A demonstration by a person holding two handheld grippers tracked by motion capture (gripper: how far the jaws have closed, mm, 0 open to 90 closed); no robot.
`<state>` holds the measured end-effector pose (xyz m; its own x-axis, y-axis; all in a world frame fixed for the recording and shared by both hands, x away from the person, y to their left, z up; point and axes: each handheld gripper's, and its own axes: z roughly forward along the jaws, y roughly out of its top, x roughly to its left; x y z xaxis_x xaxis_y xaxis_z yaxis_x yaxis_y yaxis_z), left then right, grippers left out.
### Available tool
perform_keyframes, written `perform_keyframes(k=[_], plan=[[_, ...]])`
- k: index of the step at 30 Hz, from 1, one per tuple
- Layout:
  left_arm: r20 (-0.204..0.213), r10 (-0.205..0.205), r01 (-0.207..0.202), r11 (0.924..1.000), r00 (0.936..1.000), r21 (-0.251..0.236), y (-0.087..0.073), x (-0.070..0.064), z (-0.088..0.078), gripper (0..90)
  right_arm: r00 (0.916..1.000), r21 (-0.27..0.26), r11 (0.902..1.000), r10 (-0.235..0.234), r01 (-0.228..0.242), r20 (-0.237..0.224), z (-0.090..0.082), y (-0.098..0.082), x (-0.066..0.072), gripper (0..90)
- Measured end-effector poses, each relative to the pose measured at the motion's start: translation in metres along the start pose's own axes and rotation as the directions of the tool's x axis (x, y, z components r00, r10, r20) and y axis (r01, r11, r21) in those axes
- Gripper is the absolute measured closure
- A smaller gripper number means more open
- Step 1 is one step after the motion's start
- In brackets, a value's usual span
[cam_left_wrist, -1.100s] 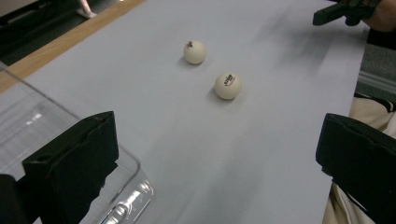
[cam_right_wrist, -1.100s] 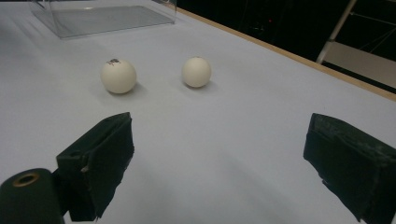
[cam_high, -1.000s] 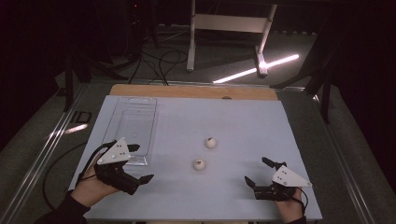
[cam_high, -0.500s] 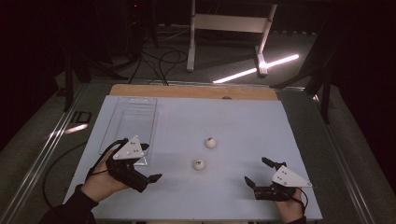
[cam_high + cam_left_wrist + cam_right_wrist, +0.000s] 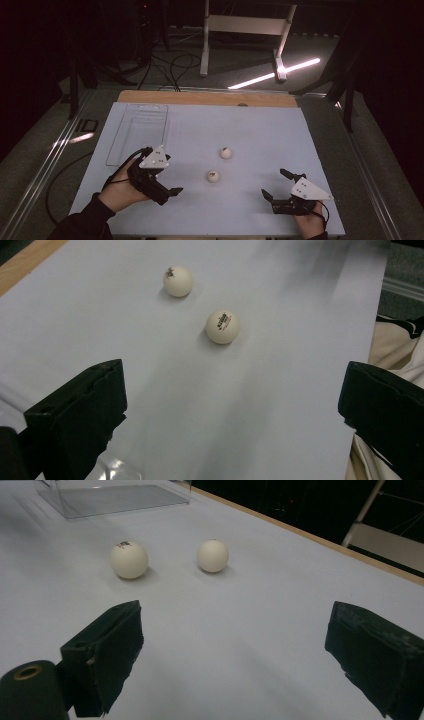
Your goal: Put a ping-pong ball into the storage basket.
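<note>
White ping-pong balls (image 5: pixel 213 176) (image 5: pixel 226 153), each with small printed marks, lie apart; both grippers' jaws gape empty.

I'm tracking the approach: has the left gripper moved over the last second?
Yes. The left gripper has shifted right, toward the nearer white ball, away from the table's left edge.

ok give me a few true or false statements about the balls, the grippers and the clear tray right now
1. Two white balls lie on the table, the near ball and the far ball. True.
2. The left gripper is shut on a ball. False: its jaws stand open and empty.
3. The right gripper is open. True.
4. A ball lies in the clear tray. False: both balls are on the table, apart from the tray.
5. The balls touch each other. False: they lie apart.
</note>
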<state>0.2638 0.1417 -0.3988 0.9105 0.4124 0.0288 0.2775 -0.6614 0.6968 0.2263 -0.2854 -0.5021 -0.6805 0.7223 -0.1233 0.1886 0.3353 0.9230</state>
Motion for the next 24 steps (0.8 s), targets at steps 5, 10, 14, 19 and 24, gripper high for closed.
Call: perform_keyframes(k=[5,10,14,19,24], plan=[[0.010,0.011,-0.011,0.9998,0.9999,0.019,0.005,-0.001,0.010,0.5,1.0000,0.004,1.0000,-0.002,0.002,-0.005,0.000,0.000,0.000,8.4],[0.023,0.022,-0.022,0.9990,0.9995,0.039,0.009,-0.002,0.019,0.5,1.0000,0.004,1.0000,0.000,0.001,-0.005,0.000,0.000,0.000,8.4],[0.038,0.031,-0.033,0.9981,0.9988,0.051,0.012,-0.004,0.026,0.5,1.0000,-0.001,1.0000,-0.006,0.006,-0.002,0.000,0.000,0.000,8.4],[0.048,0.040,-0.044,0.9968,0.9980,0.068,0.017,-0.006,0.037,0.5,1.0000,0.000,1.0000,-0.007,0.007,-0.002,0.000,0.000,0.000,8.4],[0.069,0.036,-0.040,0.9969,0.9970,0.067,0.021,-0.007,0.045,0.5,1.0000,-0.001,1.0000,-0.006,0.006,-0.003,0.000,0.000,0.000,8.4]])
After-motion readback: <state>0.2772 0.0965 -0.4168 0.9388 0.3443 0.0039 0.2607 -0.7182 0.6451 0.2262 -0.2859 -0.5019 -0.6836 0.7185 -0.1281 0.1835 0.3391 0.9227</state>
